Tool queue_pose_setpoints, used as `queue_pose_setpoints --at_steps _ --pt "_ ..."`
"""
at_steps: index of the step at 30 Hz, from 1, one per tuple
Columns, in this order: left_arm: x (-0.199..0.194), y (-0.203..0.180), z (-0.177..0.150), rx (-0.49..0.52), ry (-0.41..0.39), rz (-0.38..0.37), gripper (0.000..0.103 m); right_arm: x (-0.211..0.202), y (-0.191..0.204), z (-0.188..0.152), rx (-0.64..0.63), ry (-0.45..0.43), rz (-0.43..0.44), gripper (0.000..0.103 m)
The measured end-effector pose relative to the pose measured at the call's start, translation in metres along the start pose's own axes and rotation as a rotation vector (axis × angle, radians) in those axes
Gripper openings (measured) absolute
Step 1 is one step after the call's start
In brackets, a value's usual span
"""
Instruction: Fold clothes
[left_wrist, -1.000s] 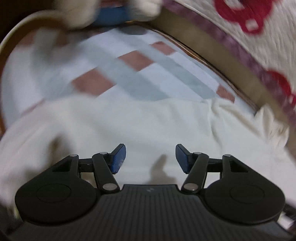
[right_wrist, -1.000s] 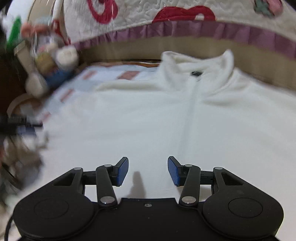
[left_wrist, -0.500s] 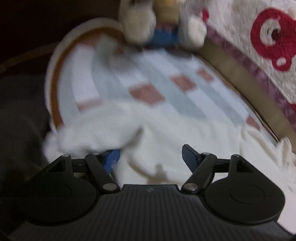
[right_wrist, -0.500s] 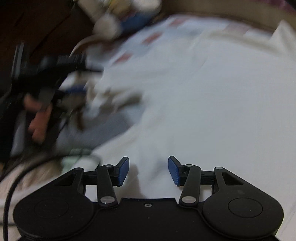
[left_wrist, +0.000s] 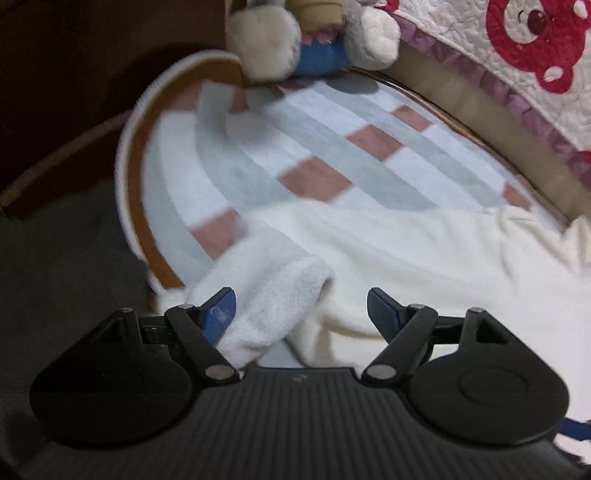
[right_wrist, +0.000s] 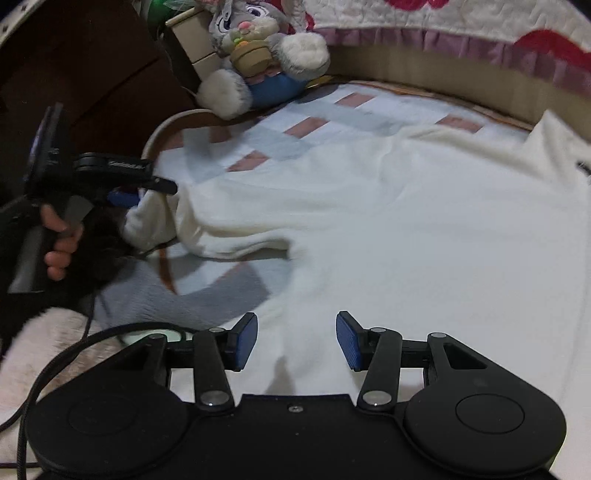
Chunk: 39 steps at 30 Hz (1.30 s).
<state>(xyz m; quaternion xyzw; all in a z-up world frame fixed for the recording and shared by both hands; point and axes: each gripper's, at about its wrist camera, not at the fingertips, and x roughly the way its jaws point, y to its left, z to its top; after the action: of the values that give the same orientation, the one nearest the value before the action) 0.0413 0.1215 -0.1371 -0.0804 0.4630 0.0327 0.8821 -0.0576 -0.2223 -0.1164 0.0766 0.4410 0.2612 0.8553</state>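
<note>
Cream fleece top (right_wrist: 388, 221) sprawls across the checked blanket (left_wrist: 295, 155), centre frame. We hold our left gripper (left_wrist: 301, 312) spread around its sleeve cuff (left_wrist: 273, 299), our right gripper (right_wrist: 295, 341) spread above the hem. A plush rabbit (right_wrist: 255, 48) sits upper left.

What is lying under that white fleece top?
The white fleece top lies on a checked blanket of grey, white and reddish squares. Only the blanket's uncovered part shows; what lies beneath the rest of the top is hidden.
</note>
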Motion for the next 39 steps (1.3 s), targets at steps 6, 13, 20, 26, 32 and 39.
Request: queue_pose_setpoints --at_steps 6,13,20,26,32,39 --pt "0.050 -0.020 -0.001 0.091 0.096 0.107 0.103 -0.006 -0.012 -0.003 -0.040 -0.014 -0.095 0.054" --pt "0.063 0.003 0.011 0.026 -0.052 0.219 0.059 -0.014 -0.028 -0.012 -0.156 -0.015 -0.266 0.055" --pt "0.023 0.013 0.040 -0.018 -0.284 0.180 0.019 -0.020 -0.041 -0.028 0.019 -0.008 -0.042 0.055" --pt "0.017 -0.025 0.073 0.081 -0.406 0.133 0.019 -0.020 -0.029 -0.019 0.127 0.047 0.176 0.055" --pt "0.043 -0.043 0.088 0.080 -0.381 0.095 0.019 0.006 -0.022 -0.013 0.105 0.108 0.079 0.055" --pt "0.047 -0.049 0.104 0.117 -0.412 0.074 0.019 0.023 -0.030 0.016 0.306 0.169 0.358 0.052"
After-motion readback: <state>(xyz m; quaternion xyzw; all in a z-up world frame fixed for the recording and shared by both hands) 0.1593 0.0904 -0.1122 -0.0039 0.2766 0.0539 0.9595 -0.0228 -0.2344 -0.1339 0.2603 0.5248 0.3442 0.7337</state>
